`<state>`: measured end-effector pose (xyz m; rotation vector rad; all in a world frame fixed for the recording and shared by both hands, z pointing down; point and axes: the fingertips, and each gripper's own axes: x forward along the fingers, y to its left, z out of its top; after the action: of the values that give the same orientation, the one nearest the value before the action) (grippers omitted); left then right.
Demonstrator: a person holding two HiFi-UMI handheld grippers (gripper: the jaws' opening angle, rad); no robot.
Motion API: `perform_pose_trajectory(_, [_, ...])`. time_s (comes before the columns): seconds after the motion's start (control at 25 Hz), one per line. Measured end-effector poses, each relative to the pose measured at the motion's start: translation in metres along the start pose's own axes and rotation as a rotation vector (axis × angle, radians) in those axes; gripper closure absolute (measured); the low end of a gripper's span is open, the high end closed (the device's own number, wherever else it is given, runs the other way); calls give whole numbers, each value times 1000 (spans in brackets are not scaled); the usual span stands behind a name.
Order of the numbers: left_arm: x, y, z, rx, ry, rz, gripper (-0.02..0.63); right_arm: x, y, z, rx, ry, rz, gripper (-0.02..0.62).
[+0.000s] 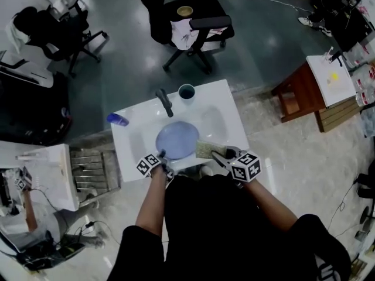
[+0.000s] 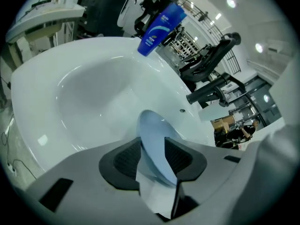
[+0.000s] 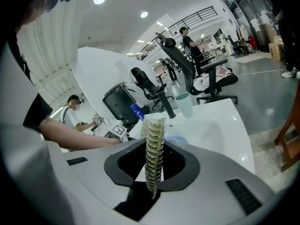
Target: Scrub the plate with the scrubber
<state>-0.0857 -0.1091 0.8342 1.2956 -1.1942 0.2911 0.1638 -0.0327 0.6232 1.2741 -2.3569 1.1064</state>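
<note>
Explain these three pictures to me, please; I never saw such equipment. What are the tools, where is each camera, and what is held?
A person holds a tool with a claw in each hand. The head view is from a camera on the person's head, looking down at a white sink. The two gripper views come from cameras riding on the tools. The left claw has a blue plate between its jaws, which look parted. The right claw pinches a green scrubber. A cup and a blue bottle sit on the sink's rim.
</note>
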Motion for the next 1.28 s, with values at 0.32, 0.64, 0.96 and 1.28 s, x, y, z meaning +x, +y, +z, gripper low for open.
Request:
perform_pose_trajectory(0.32, [-58,-33,-5,155,-98,-113,416,-16,-19,6,12,-74,-89,529])
perform_pose_trajectory(0.64, [-169,-105,-12,420,-379,-228,416,-53,-32,61,-64,-237,-173,529])
perform_pose_trajectory(0.96, [-261,-200,16,691,-644,-292,535,-93,-20,120,-210,-332,-250,529])
perform_pose_trajectory(1.28, [-306,-225,37,728,-746,-274,591,-105,-1,144,-241,-379,-260,529])
